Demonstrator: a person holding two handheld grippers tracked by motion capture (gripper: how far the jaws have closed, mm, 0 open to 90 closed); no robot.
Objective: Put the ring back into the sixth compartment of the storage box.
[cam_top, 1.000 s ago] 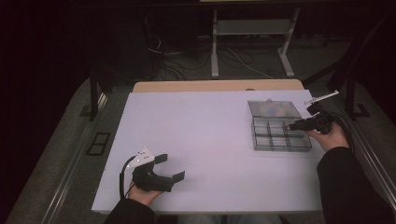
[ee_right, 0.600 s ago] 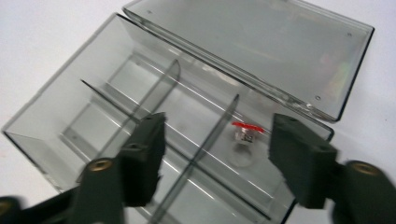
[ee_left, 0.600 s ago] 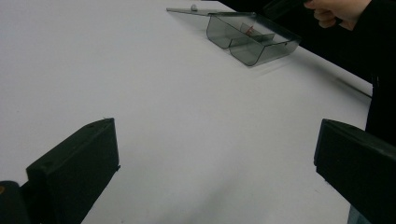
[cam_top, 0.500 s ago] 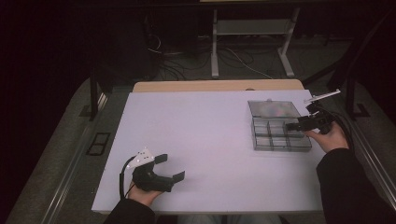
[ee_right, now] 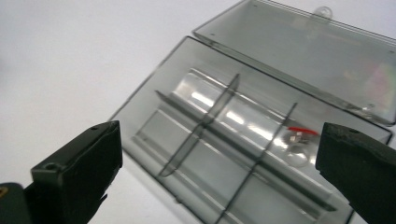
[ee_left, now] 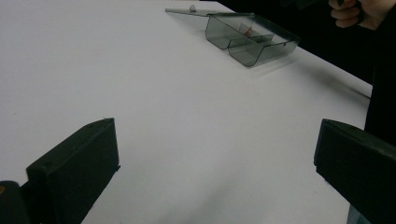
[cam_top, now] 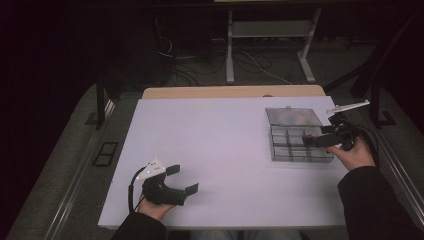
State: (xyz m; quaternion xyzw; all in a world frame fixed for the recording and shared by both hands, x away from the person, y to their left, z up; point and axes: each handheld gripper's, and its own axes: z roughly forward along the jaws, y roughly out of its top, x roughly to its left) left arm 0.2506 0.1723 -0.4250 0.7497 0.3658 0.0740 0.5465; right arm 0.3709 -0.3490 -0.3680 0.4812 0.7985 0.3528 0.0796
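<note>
While hovering over the open clear box point(cam_top: 299, 142) at the far right of the white table point(cam_top: 215, 150) in the high view, keep the right gripper point(cam_top: 320, 141) low and level; jaws look parted, nothing between them. Leave the left gripper point(cam_top: 182, 180) parked near the table's near-left edge, jaws spread, empty.

Left gripper view: check jaws wide apart over bare table, box point(ee_left: 252, 39) well off, lid laid flat behind it.

Right gripper view: note jaws wide open above the divided compartments, holding nothing. Aim for the small red-topped item point(ee_right: 296, 137) in a right-hand compartment beside a divider. Judged best: centre over that cell, descend straight, avoid the thin dividers, close gently. Contents hard to identify.
</note>
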